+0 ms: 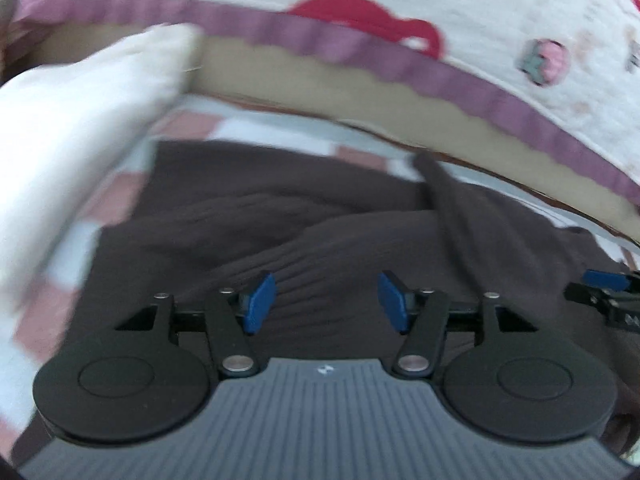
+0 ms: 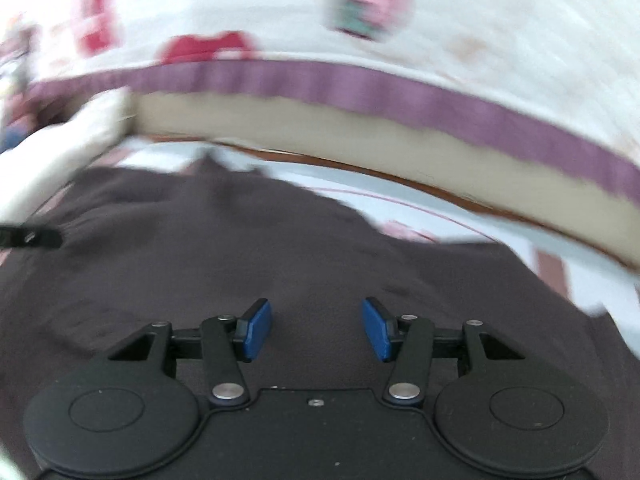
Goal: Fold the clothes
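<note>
Dark brown knit garment (image 1: 280, 216) spread flat on a pink-and-white checked sheet (image 1: 120, 196), filling the middle and lower part of both wrist views. Ribbed texture and soft creases across its surface, with one raised fold running diagonally on the right side in the left wrist view. Left gripper (image 1: 326, 304) hovering low over the garment, blue pads (image 1: 260, 302) set wide apart, nothing between them. Right gripper (image 2: 316, 330) likewise above the brown fabric (image 2: 240, 240), blue pads (image 2: 256, 330) spread wide, holding nothing. Tip of the right gripper visible at the far right edge of the left wrist view (image 1: 608, 284), just beside the garment's edge; a dark bit of the left gripper poking in at the left edge of the right wrist view (image 2: 30, 237). White cloth (image 1: 80, 132) lying to the left of the garment, touching or overlapping its corner, hard to say which through the blur. Beyond the garment, a beige band (image 1: 360, 92) under a purple-trimmed white cover with red and pink prints (image 1: 400, 0). Both views smeared by motion blur, fine detail lost.
</note>
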A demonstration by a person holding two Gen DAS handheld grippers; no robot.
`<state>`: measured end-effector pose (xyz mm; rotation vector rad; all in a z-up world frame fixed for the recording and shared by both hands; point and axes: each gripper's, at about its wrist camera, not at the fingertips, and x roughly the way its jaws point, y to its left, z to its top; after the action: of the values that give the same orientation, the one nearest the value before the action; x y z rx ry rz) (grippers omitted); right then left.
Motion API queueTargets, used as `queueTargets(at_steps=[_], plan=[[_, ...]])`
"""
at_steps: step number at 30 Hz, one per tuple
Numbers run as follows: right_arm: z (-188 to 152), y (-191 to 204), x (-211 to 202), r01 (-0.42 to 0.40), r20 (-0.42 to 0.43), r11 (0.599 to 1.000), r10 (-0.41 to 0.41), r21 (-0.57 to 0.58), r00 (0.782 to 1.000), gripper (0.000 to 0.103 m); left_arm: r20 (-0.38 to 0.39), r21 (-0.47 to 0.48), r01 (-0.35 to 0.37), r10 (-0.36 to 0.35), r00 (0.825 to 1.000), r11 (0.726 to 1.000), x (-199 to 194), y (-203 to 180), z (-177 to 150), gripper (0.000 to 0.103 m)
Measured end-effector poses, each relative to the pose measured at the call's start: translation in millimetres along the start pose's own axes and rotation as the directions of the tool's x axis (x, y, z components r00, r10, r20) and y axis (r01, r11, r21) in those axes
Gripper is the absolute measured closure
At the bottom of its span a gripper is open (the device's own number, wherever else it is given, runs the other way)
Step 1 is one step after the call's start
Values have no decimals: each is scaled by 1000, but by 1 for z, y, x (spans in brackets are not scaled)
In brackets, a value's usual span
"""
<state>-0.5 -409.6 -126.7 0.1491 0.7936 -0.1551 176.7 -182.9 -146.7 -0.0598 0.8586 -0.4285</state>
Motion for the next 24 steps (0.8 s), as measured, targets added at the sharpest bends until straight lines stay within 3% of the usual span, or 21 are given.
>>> queueTargets(at_steps=[3,4,5,6,8,10,11,12,13,14,15,18,20,22,24], plan=[[5,29,5,-44,-18,991,42,-124,999,37,-42,-102,-27,23,999,994,-7,30,-10,42],[6,40,13,-46,-33,985,42,-164,999,37,-59,-147,9,-17,998,989,-8,39,-14,42],[8,50,21,-39,-43,978,31,-205,999,37,-69,-219,91,-109,992,971,-8,48,-18,42],[9,60,30,-33,-51,969,21,-245,998,37,-76,-296,183,-214,974,937,-7,55,-24,42],[10,71,46,18,-25,970,-25,-243,999,36,-78,-385,259,-311,947,886,-2,59,-34,37],[12,79,61,78,9,972,-78,-221,997,34,-57,-332,227,-260,964,915,2,54,-33,36],[13,79,64,77,14,975,-76,-207,997,34,-54,-315,238,-268,962,919,4,53,-30,36],[13,78,63,59,12,980,-57,-191,998,44,-55,-305,258,-287,956,917,6,52,-28,37],[14,77,62,41,10,984,-39,-175,999,63,-55,-296,278,-307,950,914,9,52,-26,52],[15,76,61,22,9,987,-21,-159,1000,76,-56,-286,298,-326,944,911,11,52,-24,95],[16,74,52,-3,18,992,5,-130,1000,87,-57,-277,318,-345,937,907,13,51,-22,95],[19,66,11,-94,66,995,95,-24,993,89,19,-244,401,-410,912,883,-33,46,-14,95],[17,68,-14,-151,87,988,152,-17,985,89,27,-227,420,-425,905,879,-59,42,-16,95],[7,77,-24,-223,22,972,225,-71,974,89,-26,-249,378,-397,918,892,-65,42,-31,95],[-6,88,-26,-276,-66,952,270,-134,961,88,-147,-252,238,-281,948,938,-53,43,-47,92]])
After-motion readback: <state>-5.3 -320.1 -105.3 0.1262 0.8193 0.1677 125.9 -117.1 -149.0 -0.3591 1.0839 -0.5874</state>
